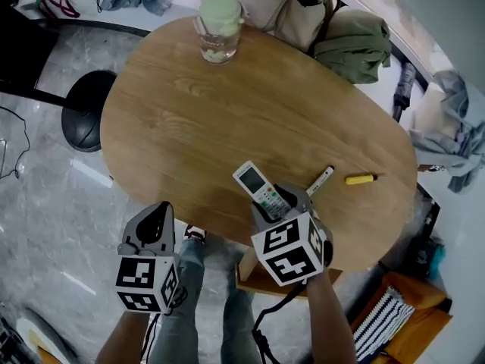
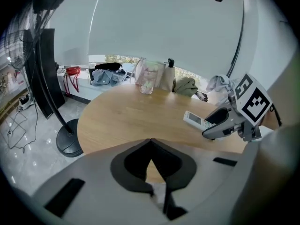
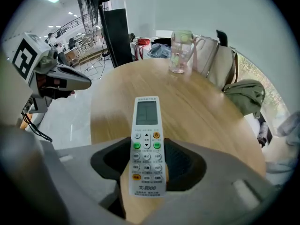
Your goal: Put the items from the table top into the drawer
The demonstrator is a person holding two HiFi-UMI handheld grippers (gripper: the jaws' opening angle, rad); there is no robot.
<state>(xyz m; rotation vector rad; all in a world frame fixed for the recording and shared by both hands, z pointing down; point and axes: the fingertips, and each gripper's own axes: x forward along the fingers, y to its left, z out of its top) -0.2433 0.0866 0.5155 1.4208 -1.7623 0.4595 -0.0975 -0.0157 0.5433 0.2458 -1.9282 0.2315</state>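
A white remote control sticks out from my right gripper, which is shut on its lower half over the near edge of the oval wooden table. In the right gripper view the remote lies lengthwise between the dark pads, screen end pointing away. A white marker and a small yellow tool lie on the table just right of it. My left gripper hangs off the table's near-left edge, over the floor, its jaws meeting at the tips with nothing in them.
A glass jar with a pale green lid stands at the table's far edge. A beige bag and a green bag sit behind it. A black round stand base is on the floor at left. A wooden piece shows under the near edge.
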